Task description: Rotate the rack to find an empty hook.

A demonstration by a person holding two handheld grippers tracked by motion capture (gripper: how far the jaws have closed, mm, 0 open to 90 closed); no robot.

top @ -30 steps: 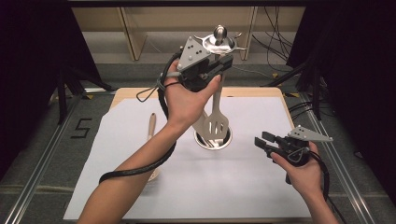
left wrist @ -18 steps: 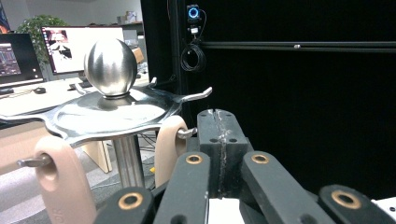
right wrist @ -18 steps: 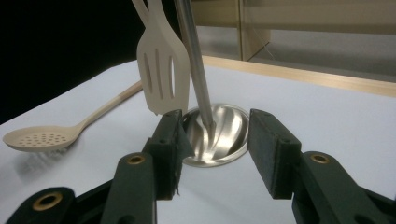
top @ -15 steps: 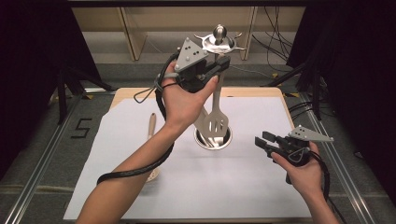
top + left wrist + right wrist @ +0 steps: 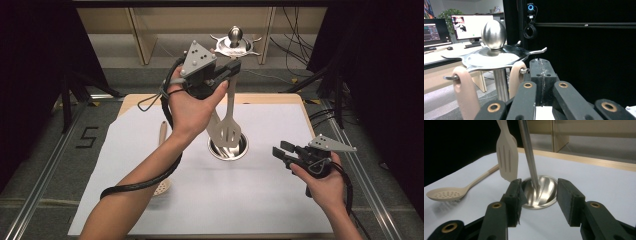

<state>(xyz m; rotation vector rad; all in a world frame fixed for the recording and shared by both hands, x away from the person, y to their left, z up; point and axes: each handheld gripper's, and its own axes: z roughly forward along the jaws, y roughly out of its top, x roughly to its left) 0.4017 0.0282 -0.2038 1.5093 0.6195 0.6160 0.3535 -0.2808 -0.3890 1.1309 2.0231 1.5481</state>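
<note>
white table (image 5: pixel 270 200) | steel base dish (image 5: pixel 227 148): rack pole (image 5: pixel 527 152) | slotted turner (image 5: pixel 230 127) hanging

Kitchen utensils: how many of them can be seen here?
3. A slotted spatula and a second utensil behind it hang from the rack; a perforated spoon lies on the white sheet, partly hidden under the forearm.

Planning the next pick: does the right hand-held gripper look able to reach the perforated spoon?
Probably yes: the right hand-held gripper is open, but the rack's base stands between it and the spoon.
</note>
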